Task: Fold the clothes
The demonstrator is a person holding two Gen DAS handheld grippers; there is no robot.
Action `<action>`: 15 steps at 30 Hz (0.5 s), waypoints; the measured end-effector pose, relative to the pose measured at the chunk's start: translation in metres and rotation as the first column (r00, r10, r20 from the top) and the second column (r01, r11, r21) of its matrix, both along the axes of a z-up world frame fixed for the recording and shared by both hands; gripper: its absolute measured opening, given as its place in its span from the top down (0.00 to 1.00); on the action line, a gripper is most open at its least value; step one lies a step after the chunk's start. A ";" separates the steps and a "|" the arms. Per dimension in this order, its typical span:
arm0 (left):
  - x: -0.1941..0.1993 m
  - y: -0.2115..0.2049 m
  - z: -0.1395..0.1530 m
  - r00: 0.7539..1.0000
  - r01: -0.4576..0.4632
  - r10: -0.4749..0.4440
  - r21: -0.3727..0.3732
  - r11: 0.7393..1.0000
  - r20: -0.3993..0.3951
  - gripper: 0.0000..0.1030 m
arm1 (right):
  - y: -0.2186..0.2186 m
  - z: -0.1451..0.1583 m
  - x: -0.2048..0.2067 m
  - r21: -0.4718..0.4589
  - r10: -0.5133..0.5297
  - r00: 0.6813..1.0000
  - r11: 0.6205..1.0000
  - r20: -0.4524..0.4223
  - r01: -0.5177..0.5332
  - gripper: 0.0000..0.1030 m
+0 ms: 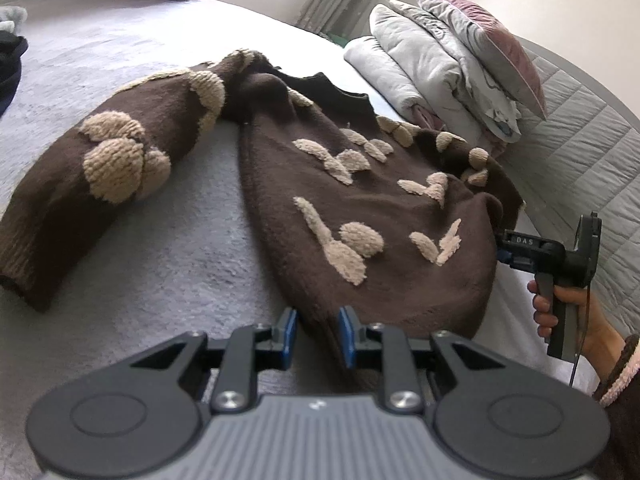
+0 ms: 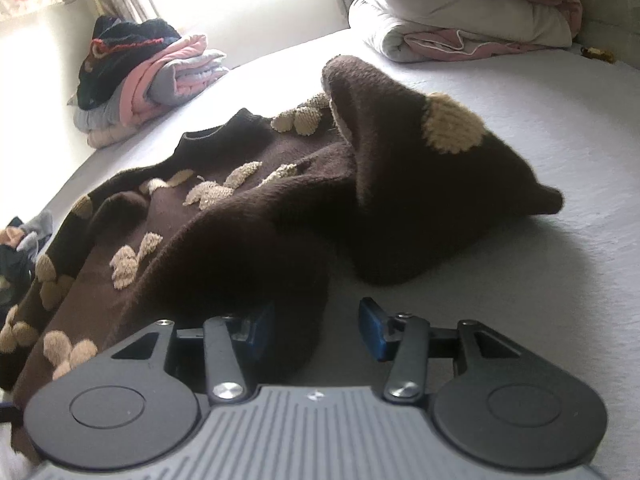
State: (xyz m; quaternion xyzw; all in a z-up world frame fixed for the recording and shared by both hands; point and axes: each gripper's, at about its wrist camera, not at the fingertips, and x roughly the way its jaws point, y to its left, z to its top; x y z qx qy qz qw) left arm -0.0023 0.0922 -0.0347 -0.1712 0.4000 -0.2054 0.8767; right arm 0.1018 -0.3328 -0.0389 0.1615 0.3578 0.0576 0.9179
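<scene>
A brown knitted sweater [image 1: 360,208] with beige tufted flowers lies spread on the grey bed [image 1: 168,264]. One sleeve [image 1: 104,184] stretches out to the left. My left gripper [image 1: 318,334] sits at the sweater's near hem, its blue pads [image 1: 289,332] apart with the hem edge between them. In the right wrist view the sweater [image 2: 224,216] is bunched, with its other sleeve [image 2: 432,184] folded up in a heap. My right gripper [image 2: 320,328] is open, with a fold of the sweater against its left pad [image 2: 260,326]. It also shows in the left wrist view [image 1: 502,246] at the sweater's right edge.
Folded quilts and a pillow [image 1: 448,64] are stacked at the headboard side. A pile of folded clothes [image 2: 144,76] sits at the far corner near the curtain. Dark clothes [image 1: 10,64] lie at the left edge.
</scene>
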 end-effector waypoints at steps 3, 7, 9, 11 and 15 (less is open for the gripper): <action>0.002 0.001 -0.003 1.000 -0.014 0.014 0.004 1.000 -0.004 0.78 | 0.010 -0.002 0.006 -0.013 -0.009 1.000 1.000 0.005 0.009 0.51; 0.005 0.000 -0.006 1.000 -0.028 0.028 0.008 1.000 -0.008 0.81 | 0.023 -0.002 0.012 -0.040 0.001 1.000 0.999 0.008 -0.001 0.59; 0.006 0.000 -0.007 0.999 -0.032 0.032 0.008 0.999 -0.009 0.86 | 0.028 0.000 0.014 -0.042 0.005 1.000 0.999 0.004 -0.005 0.74; 0.005 -0.001 -0.006 0.999 -0.032 0.032 0.009 0.999 -0.001 0.88 | 0.032 0.003 0.014 -0.047 0.008 1.000 0.999 -0.002 -0.009 0.79; 0.001 -0.003 0.001 0.999 -0.032 0.032 0.013 0.999 0.036 0.89 | 0.037 0.013 0.008 -0.076 0.009 1.000 0.997 -0.010 -0.010 0.87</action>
